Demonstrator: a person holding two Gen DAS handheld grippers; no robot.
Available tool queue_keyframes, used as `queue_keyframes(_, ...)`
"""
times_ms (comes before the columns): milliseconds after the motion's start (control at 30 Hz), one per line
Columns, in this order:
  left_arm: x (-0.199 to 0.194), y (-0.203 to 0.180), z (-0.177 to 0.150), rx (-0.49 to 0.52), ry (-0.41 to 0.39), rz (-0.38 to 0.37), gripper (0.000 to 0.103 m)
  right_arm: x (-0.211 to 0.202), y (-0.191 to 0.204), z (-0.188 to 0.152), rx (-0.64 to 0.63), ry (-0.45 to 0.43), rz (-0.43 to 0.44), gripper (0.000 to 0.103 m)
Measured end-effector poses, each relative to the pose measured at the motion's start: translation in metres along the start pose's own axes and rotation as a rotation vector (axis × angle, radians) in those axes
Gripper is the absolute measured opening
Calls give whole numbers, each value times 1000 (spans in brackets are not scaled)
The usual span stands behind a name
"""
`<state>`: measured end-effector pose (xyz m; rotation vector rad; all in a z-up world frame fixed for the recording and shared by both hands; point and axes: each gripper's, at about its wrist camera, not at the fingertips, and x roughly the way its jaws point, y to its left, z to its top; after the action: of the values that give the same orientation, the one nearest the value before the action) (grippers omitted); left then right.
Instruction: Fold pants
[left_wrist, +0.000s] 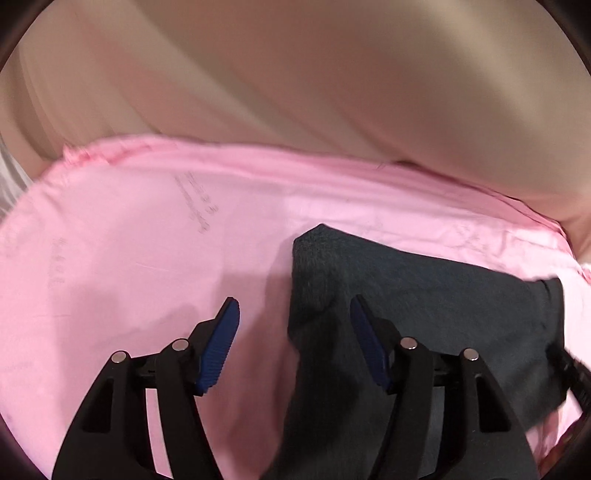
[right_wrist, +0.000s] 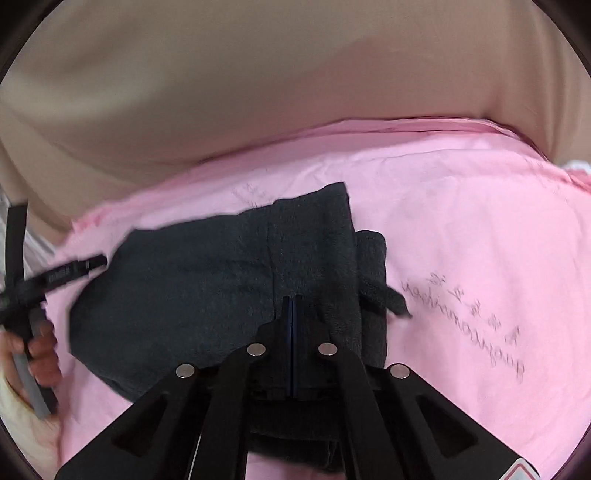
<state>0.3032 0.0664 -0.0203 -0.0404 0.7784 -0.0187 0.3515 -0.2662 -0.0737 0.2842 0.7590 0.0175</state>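
Observation:
Dark grey pants (left_wrist: 424, 295) lie folded in a thick bundle on a pink cloth (left_wrist: 147, 240). My left gripper (left_wrist: 295, 306) is open, its blue pads apart over the bundle's left edge, holding nothing. In the right wrist view the pants (right_wrist: 207, 280) fill the middle, with a loose end sticking out to the right. My right gripper (right_wrist: 292, 301) has its pads pressed together over the near part of the bundle; whether any fabric is pinched between them is hidden. The left gripper (right_wrist: 74, 267) shows blurred at the left edge of this view, held by a hand (right_wrist: 40, 354).
The pink cloth (right_wrist: 480, 229) covers the work surface and carries faint printed lettering (right_wrist: 476, 325). Behind it hangs a beige curtain or backdrop (right_wrist: 258, 92), also seen in the left wrist view (left_wrist: 332, 74). The cloth's far edge is frayed.

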Motion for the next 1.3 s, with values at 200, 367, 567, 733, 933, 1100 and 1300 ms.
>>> queue_keyframes(200,-58,-8,-35,90,-41,30,61,-9,20,-19,-114,-10,-120,0)
queue_keyframes(367,-74,-15,-52,137,-49,58,61,-38,31,-26,-81,-77,-104,1)
queue_keyframes(567,-81,-11,-69,115,-45,45,66,-88,36,-65,-66,-157,-155,5)
queue_keyframes(733,-85,-7,-89,99,-29,48,66,-114,35,-95,-24,-183,-190,6)
queue_keyframes(933,-91,-8,-122,109,-30,77,71,-121,40,-123,-13,-189,-203,17)
queue_keyframes(1100,-92,-13,-146,131,-27,71,72,-116,55,-143,-37,-150,-205,26)
queue_keyframes(1300,-88,-8,-153,88,-22,19,72,-118,75,-150,-102,-181,-309,49)
